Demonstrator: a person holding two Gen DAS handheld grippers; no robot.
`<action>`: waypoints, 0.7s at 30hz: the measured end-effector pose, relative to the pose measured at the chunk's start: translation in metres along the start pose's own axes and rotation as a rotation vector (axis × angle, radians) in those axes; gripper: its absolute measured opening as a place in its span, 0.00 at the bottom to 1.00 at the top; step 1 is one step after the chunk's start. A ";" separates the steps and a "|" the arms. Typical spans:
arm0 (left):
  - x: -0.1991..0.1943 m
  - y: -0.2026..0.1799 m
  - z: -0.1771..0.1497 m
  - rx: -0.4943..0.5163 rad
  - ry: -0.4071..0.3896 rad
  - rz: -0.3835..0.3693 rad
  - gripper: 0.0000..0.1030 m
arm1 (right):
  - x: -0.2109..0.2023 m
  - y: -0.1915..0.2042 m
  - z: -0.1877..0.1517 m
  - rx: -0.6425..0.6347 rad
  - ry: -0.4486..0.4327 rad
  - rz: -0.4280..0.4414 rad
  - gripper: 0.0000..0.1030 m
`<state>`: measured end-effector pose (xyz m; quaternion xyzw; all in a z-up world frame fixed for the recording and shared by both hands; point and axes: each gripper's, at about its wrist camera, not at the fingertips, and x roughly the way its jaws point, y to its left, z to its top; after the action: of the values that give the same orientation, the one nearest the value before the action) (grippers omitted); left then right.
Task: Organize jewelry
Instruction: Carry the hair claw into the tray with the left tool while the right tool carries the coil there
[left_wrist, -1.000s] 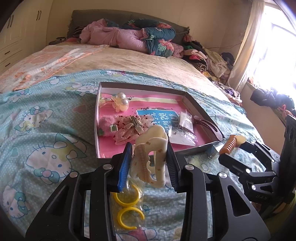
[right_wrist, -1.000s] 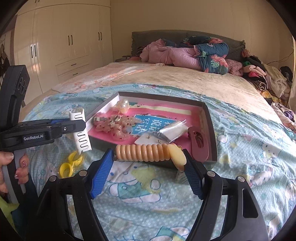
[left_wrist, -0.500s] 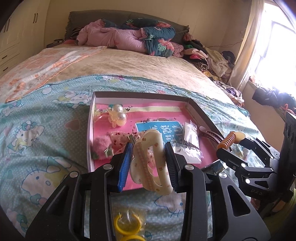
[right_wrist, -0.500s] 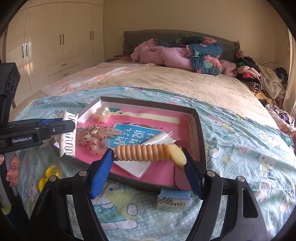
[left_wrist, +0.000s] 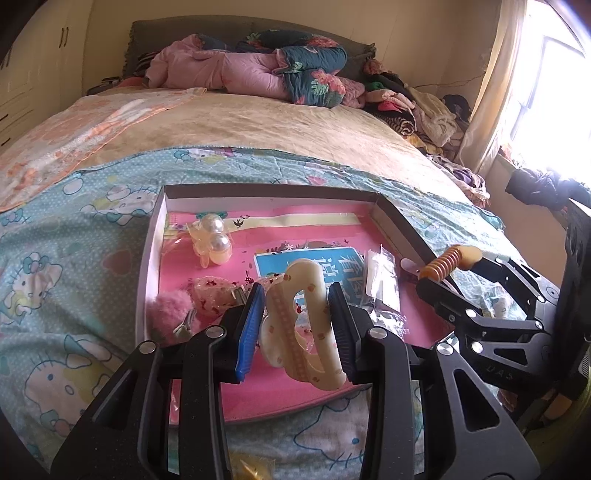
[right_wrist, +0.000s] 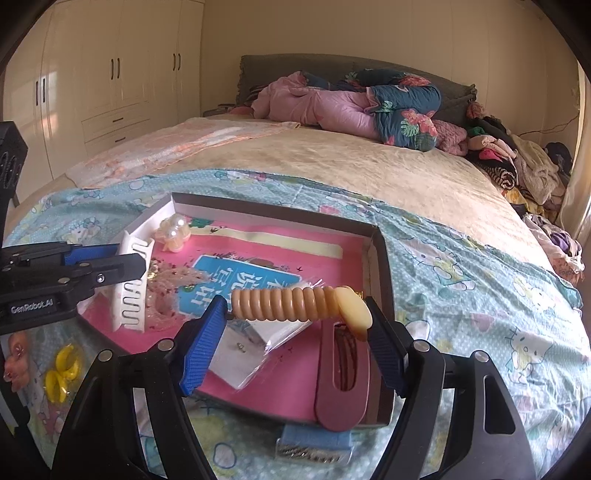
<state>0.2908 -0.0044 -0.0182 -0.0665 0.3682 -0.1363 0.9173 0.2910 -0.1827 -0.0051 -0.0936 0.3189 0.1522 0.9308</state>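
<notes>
I am holding the cream clip pinched in the left jaws and the ribbed clip lengthwise across the right jaws, both hanging over the tray just below.

A wide bed is being covered by a beige spread and a cartoon-cat sheet. Quilts are being piled against a grey headboard. Cream wardrobes are being lit by a curtained window.

The bed carries a cartoon-print sheet across its near end, with a shallow tray, yellow rings and a blue box on it.
</notes>
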 end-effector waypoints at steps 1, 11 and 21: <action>0.002 0.000 0.000 0.002 0.002 0.001 0.27 | 0.004 -0.001 0.001 -0.003 0.007 -0.004 0.69; 0.014 0.000 -0.001 0.012 0.019 0.019 0.27 | 0.039 -0.008 0.016 0.004 0.072 -0.005 0.69; 0.022 0.006 -0.004 0.017 0.026 0.045 0.28 | 0.069 0.009 0.017 -0.020 0.156 0.032 0.70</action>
<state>0.3042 -0.0052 -0.0373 -0.0486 0.3805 -0.1196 0.9157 0.3495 -0.1542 -0.0352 -0.1095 0.3904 0.1627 0.8995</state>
